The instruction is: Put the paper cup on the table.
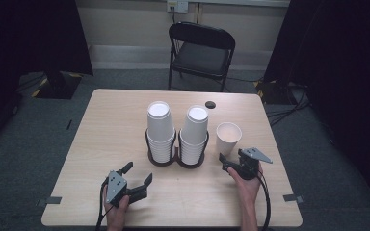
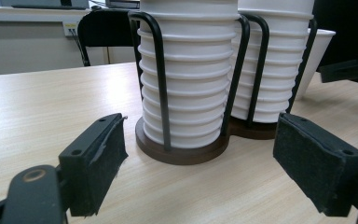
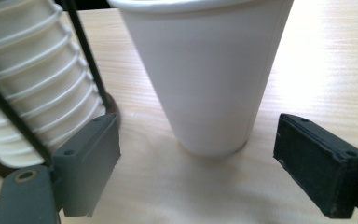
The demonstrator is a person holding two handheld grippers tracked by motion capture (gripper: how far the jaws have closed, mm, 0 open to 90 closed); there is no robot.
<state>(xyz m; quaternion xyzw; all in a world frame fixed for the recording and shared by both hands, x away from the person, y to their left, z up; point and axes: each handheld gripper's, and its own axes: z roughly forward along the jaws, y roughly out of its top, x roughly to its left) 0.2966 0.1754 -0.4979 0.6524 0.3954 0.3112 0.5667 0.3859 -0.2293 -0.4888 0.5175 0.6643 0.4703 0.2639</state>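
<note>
Two tall stacks of white paper cups, the left stack and the right stack, stand upside down in a black wire double holder at the table's middle. A single white cup stands upright just right of it. My right gripper sits close in front of this cup, open; in the right gripper view the cup rises just beyond the pads, untouched. My left gripper rests open near the front left, facing the left stack and the holder's brown base.
The wooden table has bare room on its left half and along its front edge. A small black disc lies near the far edge. A black folding chair stands beyond the table. Dark curtains flank both sides.
</note>
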